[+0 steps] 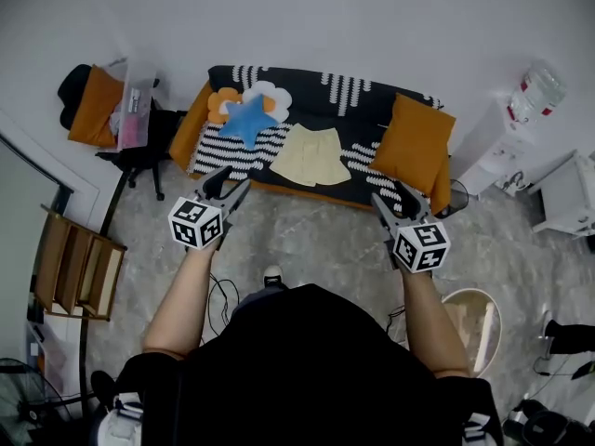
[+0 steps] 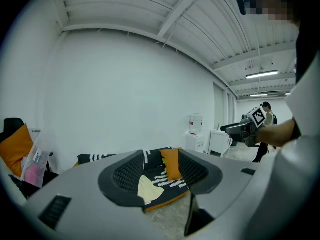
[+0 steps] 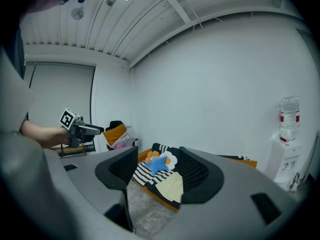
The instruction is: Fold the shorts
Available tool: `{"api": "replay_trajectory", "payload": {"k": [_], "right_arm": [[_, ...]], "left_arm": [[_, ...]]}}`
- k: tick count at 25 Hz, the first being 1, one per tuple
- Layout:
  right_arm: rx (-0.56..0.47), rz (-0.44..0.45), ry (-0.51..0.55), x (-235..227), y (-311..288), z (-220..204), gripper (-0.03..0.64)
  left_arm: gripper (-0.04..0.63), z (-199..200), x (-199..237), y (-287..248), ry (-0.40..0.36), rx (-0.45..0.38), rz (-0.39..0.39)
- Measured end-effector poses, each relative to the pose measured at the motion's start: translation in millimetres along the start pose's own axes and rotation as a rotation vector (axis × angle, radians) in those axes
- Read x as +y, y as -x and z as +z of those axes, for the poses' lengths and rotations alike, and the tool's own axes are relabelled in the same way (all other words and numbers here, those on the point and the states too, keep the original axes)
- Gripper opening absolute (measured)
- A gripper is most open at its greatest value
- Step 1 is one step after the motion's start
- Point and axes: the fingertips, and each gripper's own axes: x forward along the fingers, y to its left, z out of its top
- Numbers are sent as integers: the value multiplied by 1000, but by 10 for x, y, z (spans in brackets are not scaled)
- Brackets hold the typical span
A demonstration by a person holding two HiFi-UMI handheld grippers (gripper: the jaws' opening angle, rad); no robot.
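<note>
Marbled floor (image 1: 307, 240) before a patterned sofa (image 1: 372, 96), pale yellow shorts (image 1: 311, 156) laid flat on its seat between a blue star cushion (image 1: 247, 119) and an orange cushion (image 1: 416, 142), left gripper (image 1: 234, 179) and right gripper (image 1: 390, 193) held short of the edge, both jaws spread, empty.

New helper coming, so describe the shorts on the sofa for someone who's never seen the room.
Find the black-and-white patterned sofa against the white wall. The shorts lie flat mid-seat, between a blue star cushion and an orange pillow. They alone are pale yellow and unstuffed.
</note>
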Motion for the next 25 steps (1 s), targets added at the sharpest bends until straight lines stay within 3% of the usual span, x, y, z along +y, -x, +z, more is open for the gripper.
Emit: {"api": "replay_trajectory", "payload": {"k": [9,25], "right_arm": [[29,-25,1,-93,-198,-37,267],[92,-92,1,-337,-1232,18,276]], "left_arm": [[241,-50,159,-182,6,-13,-16],[241,-171,1193,-1073,38,42,-83]]}}
